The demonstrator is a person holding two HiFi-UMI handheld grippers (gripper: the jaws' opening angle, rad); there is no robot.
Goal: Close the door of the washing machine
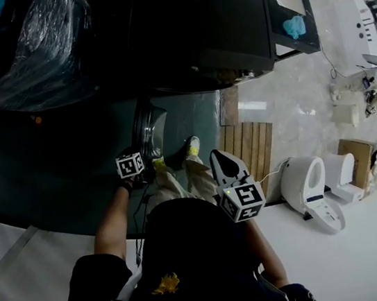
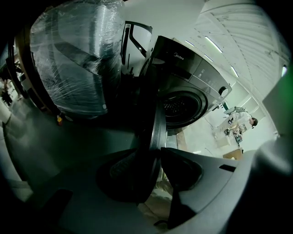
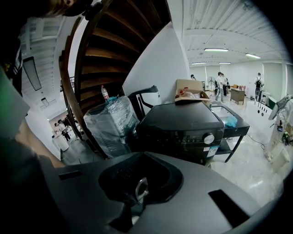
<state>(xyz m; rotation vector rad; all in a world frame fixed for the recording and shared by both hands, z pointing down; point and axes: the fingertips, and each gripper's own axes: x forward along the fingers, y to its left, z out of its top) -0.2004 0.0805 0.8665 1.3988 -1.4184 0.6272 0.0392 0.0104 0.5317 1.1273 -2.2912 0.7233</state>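
Observation:
The dark washing machine (image 1: 225, 21) stands ahead of me, its round drum opening (image 2: 183, 107) uncovered. Its door (image 1: 151, 127) hangs open toward me, edge-on. In the left gripper view the door's rim (image 2: 158, 132) runs down between the two jaws, and both pads press on it. My left gripper (image 1: 146, 172) (image 2: 153, 183) is shut on that rim. My right gripper (image 1: 222, 166) (image 3: 137, 201) hangs apart from the door, over my legs, with its jaws together. It faces the machine's top and control panel (image 3: 183, 125) from a distance.
A plastic-wrapped appliance (image 1: 40, 49) (image 2: 73, 68) stands left of the machine. To the right are a wooden slat mat (image 1: 247, 144), white toilets (image 1: 309, 184) and a side table with a blue cloth (image 1: 294, 25). A wooden staircase (image 3: 105, 50) rises behind; people stand far off.

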